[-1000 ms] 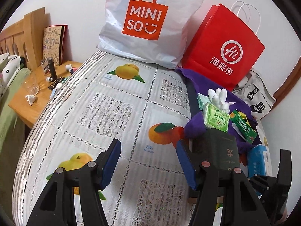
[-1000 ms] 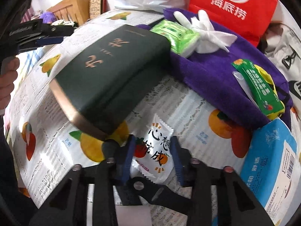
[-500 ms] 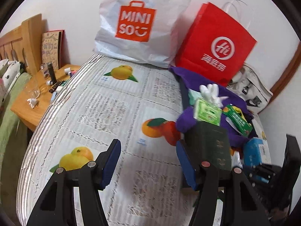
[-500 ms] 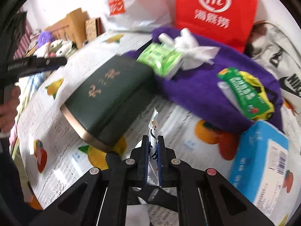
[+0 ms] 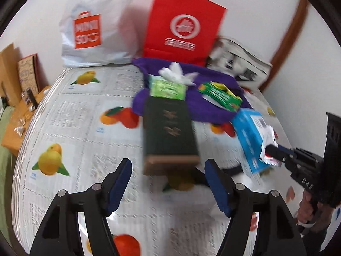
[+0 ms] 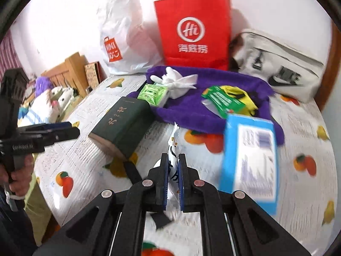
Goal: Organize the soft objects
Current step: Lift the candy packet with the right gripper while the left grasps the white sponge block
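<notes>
- The right gripper is pinching a small white snack packet between its blue pads, with the jaws squeezed nearly together; the packet is sticking up out of the grip and hanging clear above the fruit-print bed cover.
- From the left wrist view, the same packet is showing at the tip of the right gripper, just in front of the blue tissue pack.
- The left gripper is hovering with its jaws spread wide and nothing between them, pointing toward the near end of the dark green book.
- The book is lying on the bed cover with its far end up against the purple towel.
- On the towel, a green wipes packet, a bundle of white gloves and a green and yellow packet are lying near one another.
- The blue tissue pack is sitting to the right of the held packet, its far edge overlapping the towel's near edge.
- Behind the towel, a red paper bag, a white plastic shopping bag and a grey canvas bag are leaning against the wall.
- The person's left hand is wrapping around the handle of the left gripper at the left edge of the right wrist view.
- A wooden side table with small items is standing beside the bed on the left.
</notes>
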A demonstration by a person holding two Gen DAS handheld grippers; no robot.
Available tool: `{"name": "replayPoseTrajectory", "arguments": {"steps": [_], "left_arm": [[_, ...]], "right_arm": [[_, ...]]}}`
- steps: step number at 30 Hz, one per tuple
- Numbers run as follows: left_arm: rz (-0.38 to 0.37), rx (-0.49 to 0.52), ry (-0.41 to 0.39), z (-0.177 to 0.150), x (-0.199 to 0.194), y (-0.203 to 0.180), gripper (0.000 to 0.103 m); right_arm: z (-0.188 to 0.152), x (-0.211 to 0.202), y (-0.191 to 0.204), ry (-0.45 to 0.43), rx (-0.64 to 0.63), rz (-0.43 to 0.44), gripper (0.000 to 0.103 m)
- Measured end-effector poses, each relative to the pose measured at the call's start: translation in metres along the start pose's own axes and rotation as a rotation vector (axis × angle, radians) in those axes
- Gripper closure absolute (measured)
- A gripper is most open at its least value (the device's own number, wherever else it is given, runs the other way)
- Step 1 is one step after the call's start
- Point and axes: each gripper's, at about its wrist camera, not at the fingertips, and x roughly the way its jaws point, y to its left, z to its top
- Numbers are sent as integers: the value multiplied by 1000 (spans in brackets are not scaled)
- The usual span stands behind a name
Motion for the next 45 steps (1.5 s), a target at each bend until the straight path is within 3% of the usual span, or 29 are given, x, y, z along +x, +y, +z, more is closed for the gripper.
{"name": "replayPoseTrajectory", "arguments": {"steps": [10,23,25,26,28,38,45], "left_arm": [[-98,128,85,-35,15,-60,33],[-62,231,179,-59,56,-92,33],[-40,241,178,-60,62,-95,44],[-35,238,184,-60,64,-94,59],[-51,223,192,-59,66,-93,64],[0,212,97,-42,30,-86,66],[-4,167,47,-33,6,-77,66]], "right_arm": [[-62,-49,-32,-31,115,-25,95],[-115,-25,-63,45,202,-28,94],[-119,-19,-65,61,207,-23,94],[-121,-16,-66,65,208,-23,94],[-124,-12,-67,77,210,-23,94],[-132,-11,-63,104,233,-2,94],[-114,-33,-51,60,194,-6,94]]}}
